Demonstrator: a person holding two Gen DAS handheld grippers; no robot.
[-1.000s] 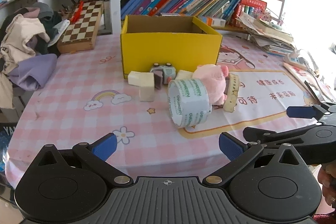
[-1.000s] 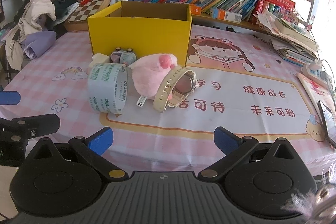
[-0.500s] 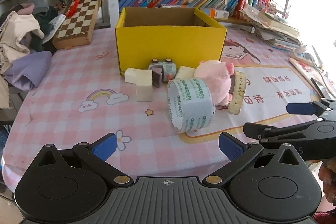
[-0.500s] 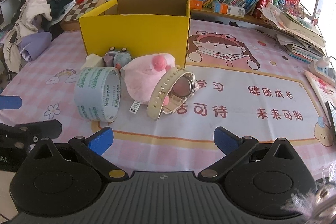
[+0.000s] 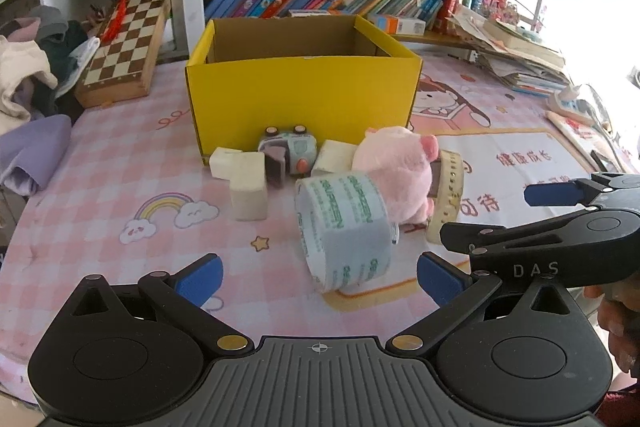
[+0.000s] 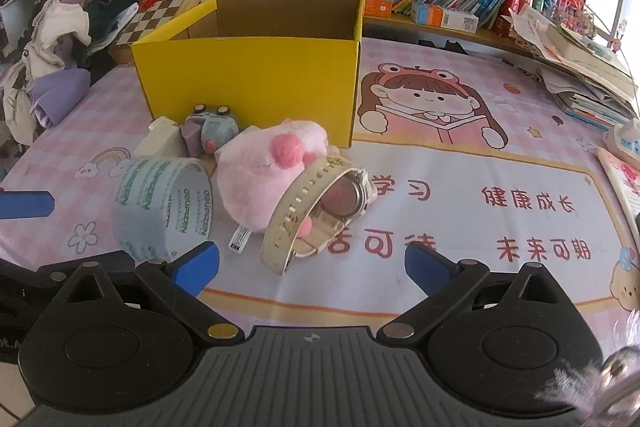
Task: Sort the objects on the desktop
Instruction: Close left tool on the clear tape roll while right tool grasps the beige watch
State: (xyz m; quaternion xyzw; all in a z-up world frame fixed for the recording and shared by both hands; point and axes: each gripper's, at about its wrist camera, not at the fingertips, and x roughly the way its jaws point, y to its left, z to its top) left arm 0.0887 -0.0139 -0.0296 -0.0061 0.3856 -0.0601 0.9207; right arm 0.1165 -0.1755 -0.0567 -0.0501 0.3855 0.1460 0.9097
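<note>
1. Things look bigger in both views than half a second ago, so both claws have moved closer to the pile. Nothing in the pile has moved.
2. That means the sorting has not begun yet. I think the box (image 5: 304,95) is where the things should go.
3. Left claw (image 5: 320,273) is open wide and holds nothing. The tape (image 5: 344,227) lies just ahead of it, between its fingers' line.
4. Right claw (image 6: 312,263) is open wide and empty too. The watch (image 6: 316,203) is right in front of it, leaning on the pig (image 6: 268,171).
5. Both claws sit low over the tabletop (image 5: 120,179), side by side, pointing at the box behind the pile.
6. Blocks (image 5: 244,175) and a small toy (image 5: 292,151) wait farther ahead, against the box.
</note>
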